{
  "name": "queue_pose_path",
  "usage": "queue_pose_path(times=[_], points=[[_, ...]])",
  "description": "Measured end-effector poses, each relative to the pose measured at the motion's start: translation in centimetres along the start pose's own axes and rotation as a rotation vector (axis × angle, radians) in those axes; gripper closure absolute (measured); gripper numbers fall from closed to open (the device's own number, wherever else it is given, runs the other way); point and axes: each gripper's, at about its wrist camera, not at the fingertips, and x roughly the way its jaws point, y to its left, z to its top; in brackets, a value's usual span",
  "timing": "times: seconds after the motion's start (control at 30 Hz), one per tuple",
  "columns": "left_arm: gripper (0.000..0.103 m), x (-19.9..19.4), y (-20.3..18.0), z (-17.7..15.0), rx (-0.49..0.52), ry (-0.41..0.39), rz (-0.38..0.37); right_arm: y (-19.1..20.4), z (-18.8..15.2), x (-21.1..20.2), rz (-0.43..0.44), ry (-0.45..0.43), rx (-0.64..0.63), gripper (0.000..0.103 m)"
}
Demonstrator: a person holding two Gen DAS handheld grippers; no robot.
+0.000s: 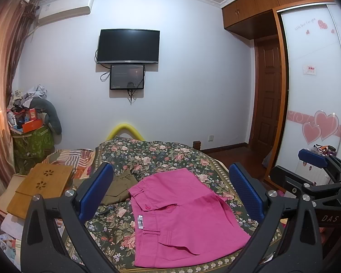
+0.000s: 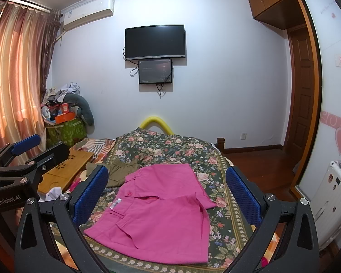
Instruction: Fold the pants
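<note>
Pink shorts (image 1: 181, 220) lie flat on the floral bedspread (image 1: 161, 157), waistband to the left, one leg folded over. They also show in the right wrist view (image 2: 161, 213). My left gripper (image 1: 170, 193) is open and empty, held above the shorts with its blue pads wide apart. My right gripper (image 2: 168, 193) is also open and empty above the shorts. The right gripper shows at the right edge of the left wrist view (image 1: 318, 170). The left gripper shows at the left edge of the right wrist view (image 2: 29, 150).
An olive garment (image 1: 118, 188) lies left of the shorts. A wooden lap tray (image 1: 41, 186) sits at the bed's left side. A cluttered green bin (image 1: 31, 141) stands in the corner. A wardrobe (image 1: 313, 91) and white suitcase (image 2: 329, 202) are on the right.
</note>
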Motion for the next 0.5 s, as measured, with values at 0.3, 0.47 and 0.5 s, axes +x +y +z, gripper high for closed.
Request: queue_pose_path(times=[0.3,0.47,0.5], points=[[0.000,2.3,0.4,-0.6,-0.007,0.049,0.013,-0.6,-0.6,1.4,-0.013,0.025,-0.001,0.000],[0.000,6.0,1.2,-2.1,-0.002,0.126,0.047,-2.2,-1.7,3.8,-0.055,0.079,0.003,0.000],[0.000,6.8,1.3,-2.5,0.004,0.144,0.053,-2.7,-2.2,4.5,-0.068,0.099,0.005,0.000]])
